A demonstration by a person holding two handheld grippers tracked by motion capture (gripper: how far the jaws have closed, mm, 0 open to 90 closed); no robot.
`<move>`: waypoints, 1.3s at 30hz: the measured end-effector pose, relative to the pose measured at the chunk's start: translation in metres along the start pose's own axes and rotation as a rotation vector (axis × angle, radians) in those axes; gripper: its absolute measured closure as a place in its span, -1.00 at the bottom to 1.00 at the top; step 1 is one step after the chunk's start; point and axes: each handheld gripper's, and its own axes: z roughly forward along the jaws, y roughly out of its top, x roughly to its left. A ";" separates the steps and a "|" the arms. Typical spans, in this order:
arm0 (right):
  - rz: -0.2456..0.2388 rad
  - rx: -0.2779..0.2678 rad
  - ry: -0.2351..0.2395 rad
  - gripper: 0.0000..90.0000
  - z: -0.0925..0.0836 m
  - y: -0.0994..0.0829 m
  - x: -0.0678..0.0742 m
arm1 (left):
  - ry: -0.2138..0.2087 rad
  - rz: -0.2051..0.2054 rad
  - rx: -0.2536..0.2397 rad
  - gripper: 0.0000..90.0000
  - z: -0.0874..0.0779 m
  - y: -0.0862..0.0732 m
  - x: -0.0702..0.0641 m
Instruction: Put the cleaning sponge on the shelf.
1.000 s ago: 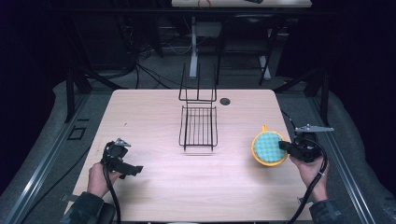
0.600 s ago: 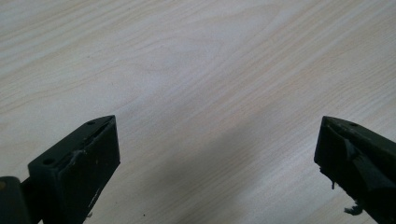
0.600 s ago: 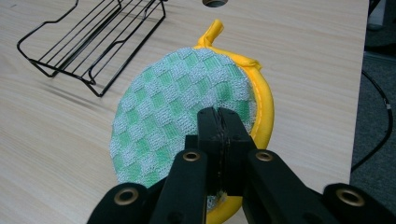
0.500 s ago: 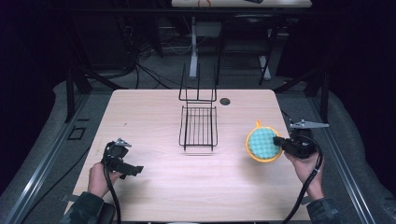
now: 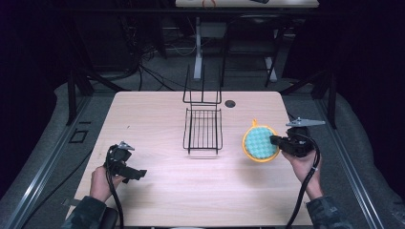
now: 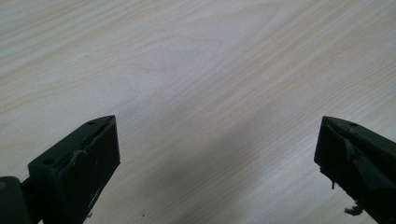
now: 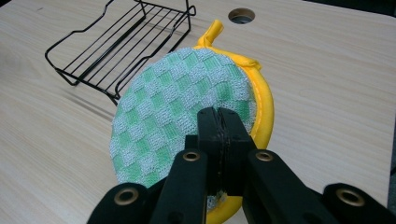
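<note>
high view: right gripper has carried the round pot holder leftward to centre right, nearer the wire rack, probably its destination. left gripper view: jaws spread over bare table. right gripper view: jaws clenched on the holder's edge.

Work surface: light wood-grain table, rectangular, w/ round cable hole near far edge. Lit from above; surroundings dark. Floor grey, w/ loose black cables behind table. Metal rails run along floor at left and right sides. Black frame struts stand at both far corners. Background: second table, pale top, on white leg, at top edge of high view. Walls not discernible in the dark.
</note>
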 end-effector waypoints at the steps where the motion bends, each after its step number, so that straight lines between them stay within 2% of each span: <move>1: -0.006 -0.001 0.000 0.98 0.001 0.001 0.001 | 0.000 0.000 0.001 -1.00 0.000 0.000 0.000; 19: -0.041 -0.005 0.035 0.98 0.014 0.017 0.019 | -0.004 0.001 0.003 -1.00 -0.001 -0.001 0.000; 32: -0.059 -0.013 0.052 0.98 0.020 0.025 0.027 | 0.000 0.001 -0.001 -1.00 -0.001 -0.001 0.000; 39: -0.061 -0.023 0.061 0.98 0.026 0.030 0.031 | -0.012 -0.006 -0.010 -1.00 -0.002 -0.001 0.001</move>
